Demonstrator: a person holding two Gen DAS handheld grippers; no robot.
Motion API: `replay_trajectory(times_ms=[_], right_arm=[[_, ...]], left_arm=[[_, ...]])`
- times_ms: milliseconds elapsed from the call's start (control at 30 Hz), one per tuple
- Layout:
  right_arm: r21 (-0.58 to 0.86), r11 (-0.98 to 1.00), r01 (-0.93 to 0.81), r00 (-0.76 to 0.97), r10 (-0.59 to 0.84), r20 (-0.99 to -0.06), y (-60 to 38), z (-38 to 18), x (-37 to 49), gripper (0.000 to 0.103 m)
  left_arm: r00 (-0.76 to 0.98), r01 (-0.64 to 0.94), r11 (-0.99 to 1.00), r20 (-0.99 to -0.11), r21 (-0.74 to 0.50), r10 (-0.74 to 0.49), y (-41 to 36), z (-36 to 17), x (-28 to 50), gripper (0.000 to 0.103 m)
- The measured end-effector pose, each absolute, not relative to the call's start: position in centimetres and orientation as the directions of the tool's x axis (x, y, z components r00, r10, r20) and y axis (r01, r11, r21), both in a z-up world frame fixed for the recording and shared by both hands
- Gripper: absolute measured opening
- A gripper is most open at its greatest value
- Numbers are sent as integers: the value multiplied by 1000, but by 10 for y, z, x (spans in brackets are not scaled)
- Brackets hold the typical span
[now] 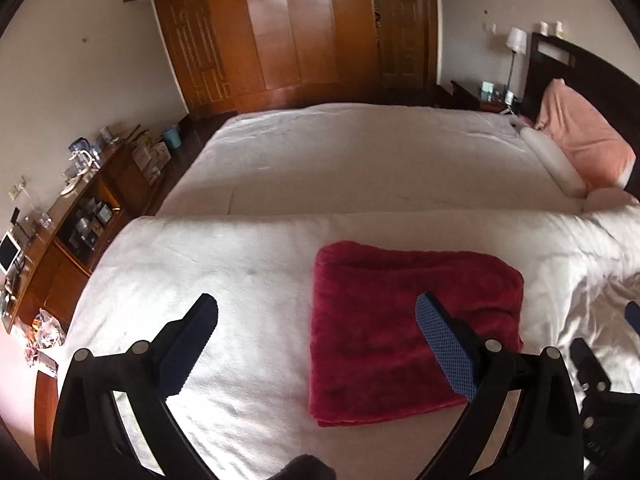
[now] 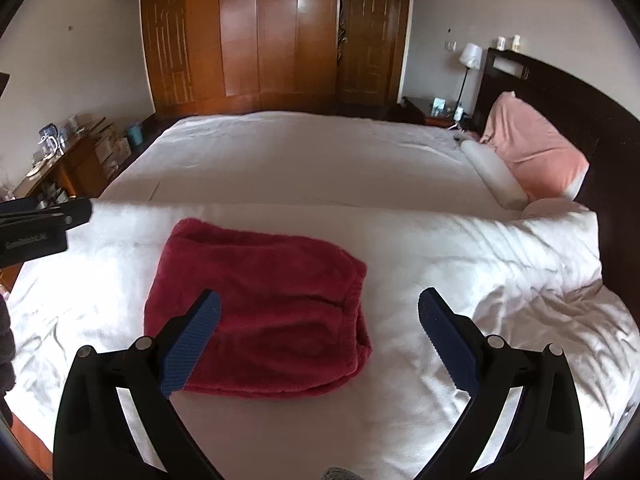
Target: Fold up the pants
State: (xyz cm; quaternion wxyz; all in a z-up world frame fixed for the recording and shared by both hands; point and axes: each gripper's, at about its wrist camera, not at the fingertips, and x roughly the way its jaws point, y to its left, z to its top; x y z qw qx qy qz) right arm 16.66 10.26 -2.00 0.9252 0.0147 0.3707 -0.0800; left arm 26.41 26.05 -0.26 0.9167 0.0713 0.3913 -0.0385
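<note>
The red fleece pants (image 1: 400,328) lie folded into a compact rectangle on the white bed (image 1: 248,280). My left gripper (image 1: 316,316) is open and empty, held above the bed at the pants' left edge. In the right wrist view the folded pants (image 2: 276,300) lie left of centre on the bed (image 2: 440,264). My right gripper (image 2: 320,312) is open and empty, above the pants' right end. The left gripper's body (image 2: 40,224) shows at the left edge of that view, and part of the right gripper (image 1: 600,380) at the lower right of the left wrist view.
A pink pillow (image 2: 532,148) and a white bolster (image 2: 492,176) lie by the dark headboard (image 2: 580,100). A wooden wardrobe (image 2: 260,32) stands at the far wall. A cluttered wooden sideboard (image 1: 68,220) runs along the left. A lamp (image 2: 470,56) stands on the nightstand.
</note>
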Motion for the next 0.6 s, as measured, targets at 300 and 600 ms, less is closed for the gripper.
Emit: replay_trajectory(times_ms=[300, 600], right_arm=[[-17, 988, 151, 675, -116, -729, 106, -43, 172, 100], [-20, 989, 146, 646, -110, -756, 112, -54, 187, 100]], left_arm=[[632, 155, 982, -775, 106, -16, 250, -40, 263, 98], [640, 211, 969, -767, 128, -38, 235, -53, 256, 98]])
